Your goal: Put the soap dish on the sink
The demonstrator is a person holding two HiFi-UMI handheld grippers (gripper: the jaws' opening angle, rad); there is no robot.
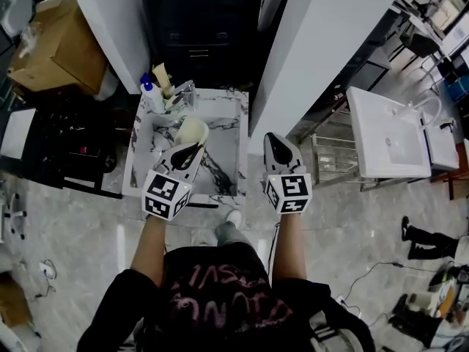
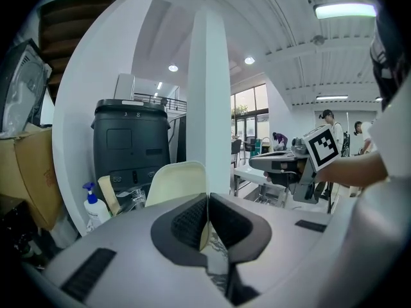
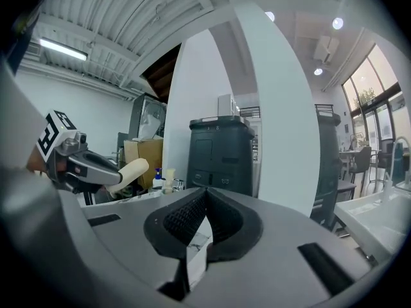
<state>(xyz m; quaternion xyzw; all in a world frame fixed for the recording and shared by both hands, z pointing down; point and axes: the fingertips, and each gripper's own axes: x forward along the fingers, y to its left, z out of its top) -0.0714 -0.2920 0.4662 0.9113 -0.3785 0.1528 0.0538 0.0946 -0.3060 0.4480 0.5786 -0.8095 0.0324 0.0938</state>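
The cream soap dish (image 1: 192, 132) hangs over the basin of the marble sink (image 1: 243, 149), and my left gripper (image 1: 186, 153) is shut on its near edge. In the left gripper view the soap dish (image 2: 176, 182) stands up beyond the pads, its thin rim pinched between them at my left gripper (image 2: 207, 218). My right gripper (image 1: 278, 147) is just right of the sink's right rim, shut with nothing in it. The right gripper view shows my right gripper (image 3: 204, 212) with its pads touching, and the soap dish (image 3: 130, 171) held at the far left.
A faucet (image 1: 185, 94), a blue-topped pump bottle (image 1: 149, 94) and a cream brush-like item (image 1: 161, 76) stand at the sink's back rim. A black cabinet (image 1: 198, 28) sits behind, between white pillars. A cardboard box (image 1: 51, 46) is at the left, a white basin (image 1: 388, 136) at the right.
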